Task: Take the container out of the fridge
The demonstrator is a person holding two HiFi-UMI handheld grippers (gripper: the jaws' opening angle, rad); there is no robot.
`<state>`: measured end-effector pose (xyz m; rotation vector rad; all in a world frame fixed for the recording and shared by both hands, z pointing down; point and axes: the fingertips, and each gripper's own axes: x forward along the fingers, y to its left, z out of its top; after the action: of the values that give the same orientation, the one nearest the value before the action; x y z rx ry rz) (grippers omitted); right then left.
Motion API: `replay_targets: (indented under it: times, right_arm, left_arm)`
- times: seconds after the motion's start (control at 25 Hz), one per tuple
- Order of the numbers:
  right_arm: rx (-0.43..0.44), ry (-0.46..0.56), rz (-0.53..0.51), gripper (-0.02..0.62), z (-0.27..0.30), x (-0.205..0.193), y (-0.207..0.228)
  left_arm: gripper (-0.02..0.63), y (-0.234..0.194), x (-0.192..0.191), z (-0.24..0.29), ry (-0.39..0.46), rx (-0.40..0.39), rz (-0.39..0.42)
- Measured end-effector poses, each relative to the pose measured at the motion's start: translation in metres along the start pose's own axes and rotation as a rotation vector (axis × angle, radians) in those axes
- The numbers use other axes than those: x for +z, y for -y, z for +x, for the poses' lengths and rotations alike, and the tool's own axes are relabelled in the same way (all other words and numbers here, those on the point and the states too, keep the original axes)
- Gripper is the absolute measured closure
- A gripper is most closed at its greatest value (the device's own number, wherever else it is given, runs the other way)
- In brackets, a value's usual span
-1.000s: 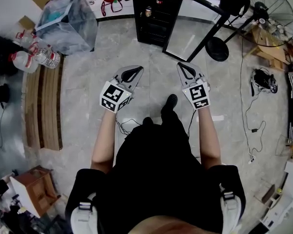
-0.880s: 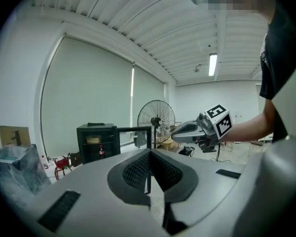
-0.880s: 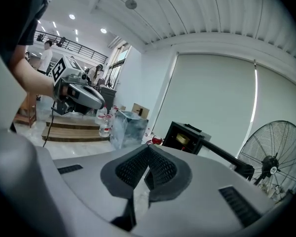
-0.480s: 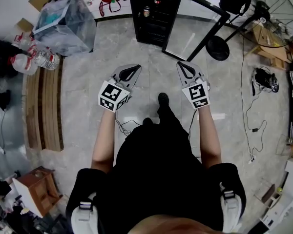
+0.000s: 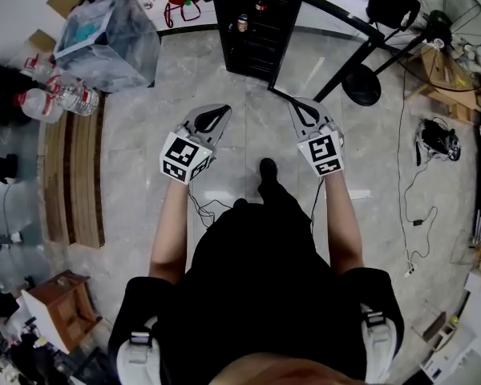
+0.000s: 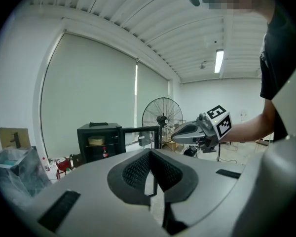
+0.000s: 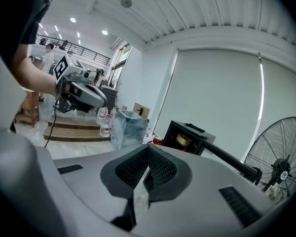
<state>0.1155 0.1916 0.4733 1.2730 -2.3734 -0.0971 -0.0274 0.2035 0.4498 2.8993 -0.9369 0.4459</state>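
Room: open hall, grey tiled floor (image 5: 144, 127), white blinds on the far wall. Person stands mid-floor and faces a small black fridge (image 5: 248, 42) at the far side.

Container (image 6: 95, 141): sits on the upper shelf inside the fridge, in the open compartment. Round, low, tan to yellowish; the rim looks a shade lighter than the body. No finer detail can be made out. A red bottle (image 6: 104, 152) stands on the shelf below it, slightly to the right.

Fridge door (image 5: 309, 62): swung open to the right, glass panel in a black frame.

Claws vs container: both well apart from it, on the near side, with bare floor between. Left claw (image 5: 216, 117) and right claw (image 5: 303, 111) are held side by side, both pointing toward the fridge, which lies roughly on the line between them. Neither touches the fridge or its door.

Claw state: left jaws together, nothing between them. Right jaws together, likewise empty.

Surroundings: standing fan (image 5: 437, 18) far right; clear plastic bin (image 5: 112, 38) far left, water bottles (image 5: 60, 99) just beside it.
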Motion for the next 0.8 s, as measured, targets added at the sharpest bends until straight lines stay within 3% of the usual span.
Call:
replay_targets:
  times: [0.44, 0.8]
  right_arm:
    - [0.04, 0.0, -0.011, 0.598, 0.038, 0.002, 0.038]
    - [0.118, 0.01, -0.018, 0.598, 0.078, -0.005, 0.085]
  left_arm:
    - [0.589, -0.031, 0.005, 0.034, -0.022, 0.03, -0.023]
    - [0.589, -0.06, 0.011, 0.075, -0.051, 0.108, -0.054]
